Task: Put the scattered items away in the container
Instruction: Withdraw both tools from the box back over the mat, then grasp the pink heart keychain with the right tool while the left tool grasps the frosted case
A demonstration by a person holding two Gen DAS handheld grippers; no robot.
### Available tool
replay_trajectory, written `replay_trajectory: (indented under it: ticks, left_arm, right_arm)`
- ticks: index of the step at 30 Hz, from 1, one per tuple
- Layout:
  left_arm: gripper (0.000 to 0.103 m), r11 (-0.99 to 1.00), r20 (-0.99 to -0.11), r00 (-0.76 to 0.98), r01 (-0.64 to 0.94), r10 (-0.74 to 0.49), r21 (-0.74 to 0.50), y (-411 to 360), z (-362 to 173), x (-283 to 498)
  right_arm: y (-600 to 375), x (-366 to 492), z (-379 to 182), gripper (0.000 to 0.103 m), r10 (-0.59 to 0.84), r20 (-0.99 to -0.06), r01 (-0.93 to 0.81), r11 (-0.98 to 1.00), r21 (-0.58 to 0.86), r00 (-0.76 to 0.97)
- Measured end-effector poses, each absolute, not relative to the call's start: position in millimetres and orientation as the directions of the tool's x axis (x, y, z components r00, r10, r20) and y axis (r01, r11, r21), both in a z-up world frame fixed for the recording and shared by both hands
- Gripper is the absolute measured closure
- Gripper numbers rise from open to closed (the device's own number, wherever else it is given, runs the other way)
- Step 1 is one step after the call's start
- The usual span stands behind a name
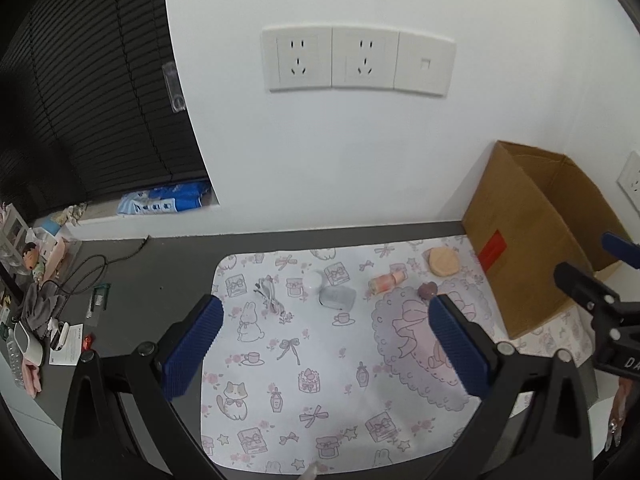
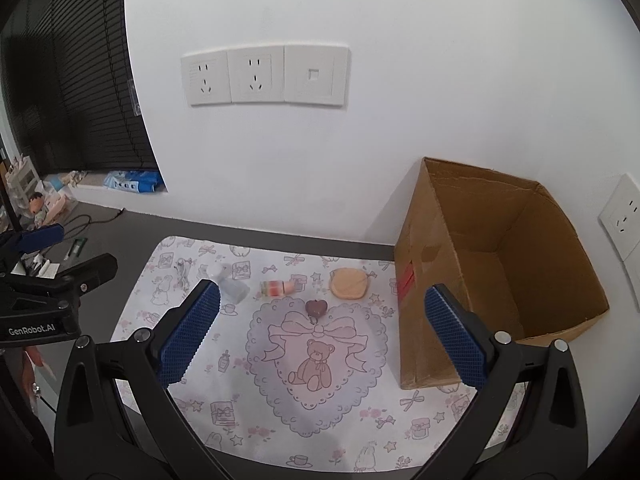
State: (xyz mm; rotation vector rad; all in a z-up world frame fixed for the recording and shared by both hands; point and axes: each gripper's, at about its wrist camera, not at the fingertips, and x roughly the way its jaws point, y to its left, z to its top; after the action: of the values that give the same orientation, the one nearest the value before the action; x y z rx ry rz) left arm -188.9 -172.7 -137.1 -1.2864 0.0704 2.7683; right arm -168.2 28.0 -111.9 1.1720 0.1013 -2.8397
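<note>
Both tools hover above the patterned mat [image 2: 192, 392], left gripper [image 1: 326, 344] and right gripper [image 2: 320, 332] spread wide, nothing between the blue pads. Along the far side lie a white spray bottle [image 2: 230, 284], a small pink bottle [image 2: 278, 289], a brown heart [image 2: 316, 307] and a peach puff [image 2: 349, 283]. The cardboard box [image 2: 424, 312] stands right, open-topped.

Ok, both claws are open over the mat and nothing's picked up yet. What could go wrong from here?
1. The small bottle lies on its side; a nudge from a claw may roll it off line.
2. The cardboard box looks light and empty; bumping its near wall could shove it along the mat.
3. The left claw and right claw work close together and could collide reaching for the middle items, like the heart-shaped piece.
</note>
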Motion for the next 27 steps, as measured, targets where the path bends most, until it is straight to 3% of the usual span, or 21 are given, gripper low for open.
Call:
replay_trajectory:
  ticks: [16, 27]
  left_arm:
    - [0.001, -0.993, -0.803, -0.594, -0.114, 0.052, 0.020, -165.9, -212.0, -233.8]
    - [0.001, -0.993, -0.840, -0.541, -0.116, 0.047, 0.019, -160.6, -311.6, -277.4]
  right_arm:
    - [26.3, -216.2, -190.8, 0.000, -0.051, -0.768, 0.108, -0.994, -0.025, -0.639]
    - [23.3, -258.1, -300.1, 0.000, -0.051, -0.835, 0.111, -0.994, -0.012, -0.548]
